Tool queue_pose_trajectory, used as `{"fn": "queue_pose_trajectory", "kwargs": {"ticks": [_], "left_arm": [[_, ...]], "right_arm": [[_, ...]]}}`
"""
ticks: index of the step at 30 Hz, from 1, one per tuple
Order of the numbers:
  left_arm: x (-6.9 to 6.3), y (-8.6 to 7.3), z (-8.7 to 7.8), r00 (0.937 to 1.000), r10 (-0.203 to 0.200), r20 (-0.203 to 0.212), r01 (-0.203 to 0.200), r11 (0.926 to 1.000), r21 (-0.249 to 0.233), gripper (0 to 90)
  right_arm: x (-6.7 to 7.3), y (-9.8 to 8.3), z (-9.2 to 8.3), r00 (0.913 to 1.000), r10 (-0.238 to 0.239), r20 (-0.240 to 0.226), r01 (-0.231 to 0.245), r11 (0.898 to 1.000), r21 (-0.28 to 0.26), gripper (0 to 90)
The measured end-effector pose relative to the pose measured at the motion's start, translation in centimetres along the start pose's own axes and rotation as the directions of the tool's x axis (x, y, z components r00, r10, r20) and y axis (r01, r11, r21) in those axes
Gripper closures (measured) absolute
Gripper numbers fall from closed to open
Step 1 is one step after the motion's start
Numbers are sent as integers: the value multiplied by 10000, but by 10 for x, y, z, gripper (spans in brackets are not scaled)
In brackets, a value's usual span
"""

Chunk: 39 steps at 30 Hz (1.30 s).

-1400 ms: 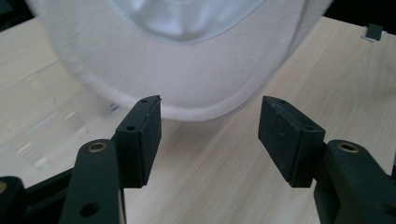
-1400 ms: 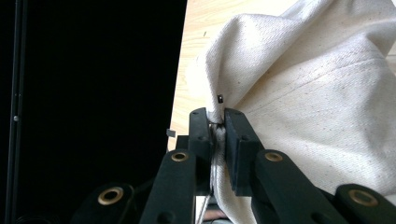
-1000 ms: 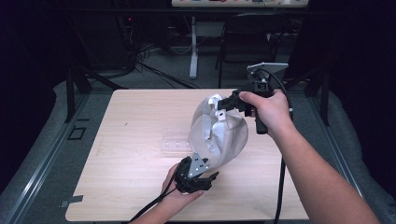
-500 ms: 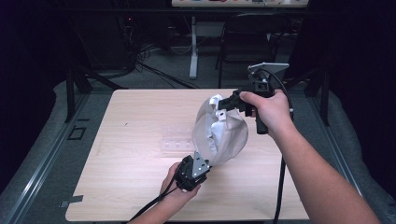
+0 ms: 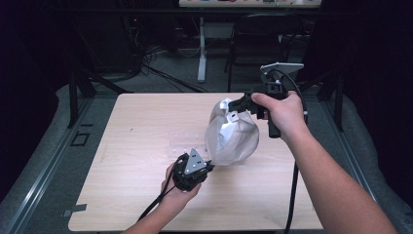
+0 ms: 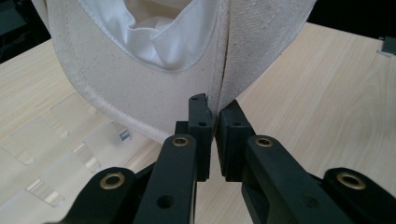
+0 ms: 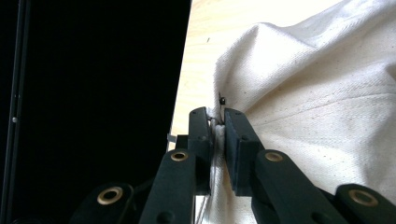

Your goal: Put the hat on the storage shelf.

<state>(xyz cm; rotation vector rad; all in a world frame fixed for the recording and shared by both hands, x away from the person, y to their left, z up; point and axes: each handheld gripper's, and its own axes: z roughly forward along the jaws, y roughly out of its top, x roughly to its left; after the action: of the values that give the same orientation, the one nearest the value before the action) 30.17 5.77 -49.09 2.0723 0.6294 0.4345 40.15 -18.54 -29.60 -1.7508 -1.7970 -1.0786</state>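
Here the cream canvas cap [image 5: 233, 137] hangs lifted at frame centre-right, stretched between the left gripper [image 6: 214, 122], clamped on its lower edge, and the right gripper [image 7: 217, 122], pinching its upper seam; placement presumably remains

Dark room: light wooden table [image 5: 146, 126], grey floor [image 5: 44, 161], chair [image 5: 258, 34] behind.

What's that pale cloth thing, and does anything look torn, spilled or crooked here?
Nothing looks damaged or spilled. The cream fabric cap hangs above the table, pinched at its lower edge by the left gripper and at its upper part by the right gripper. A clear plastic piece lies flat on the table beneath it.
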Motion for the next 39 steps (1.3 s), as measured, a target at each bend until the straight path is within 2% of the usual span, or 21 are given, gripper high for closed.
{"fn": "queue_pose_trajectory", "kwargs": {"ticks": [5,11,14,17,18,21,31,39], "left_arm": [[5,3,1,9997,8,241,-5,9999,-133,861],[10,9,-3,9995,128,298,-117,9992,-371,861],[22,12,-1,9996,80,270,-67,9988,-487,860],[28,13,2,9996,101,274,-87,9986,-513,860],[35,13,5,9994,42,336,-22,9982,-594,860],[43,12,10,9995,-32,309,51,9981,-608,859],[52,9,14,9992,-123,378,146,9981,-598,859],[61,-2,15,9973,-387,619,428,9968,-670,859]], "right_arm": [[-2,3,0,9999,82,-82,-84,9996,-258,823],[0,4,-5,9997,52,-230,-62,9992,-398,823],[1,5,-8,9997,38,-255,-51,9987,-507,823],[0,7,-8,9997,74,-243,-87,9984,-562,823],[-1,8,-6,9998,77,-207,-90,9980,-622,823],[-2,11,-5,9998,115,-160,-125,9980,-627,824],[-2,17,6,9997,168,-167,-178,9979,-630,823],[-2,19,17,9998,176,-25,-177,9984,-537,824]]}}
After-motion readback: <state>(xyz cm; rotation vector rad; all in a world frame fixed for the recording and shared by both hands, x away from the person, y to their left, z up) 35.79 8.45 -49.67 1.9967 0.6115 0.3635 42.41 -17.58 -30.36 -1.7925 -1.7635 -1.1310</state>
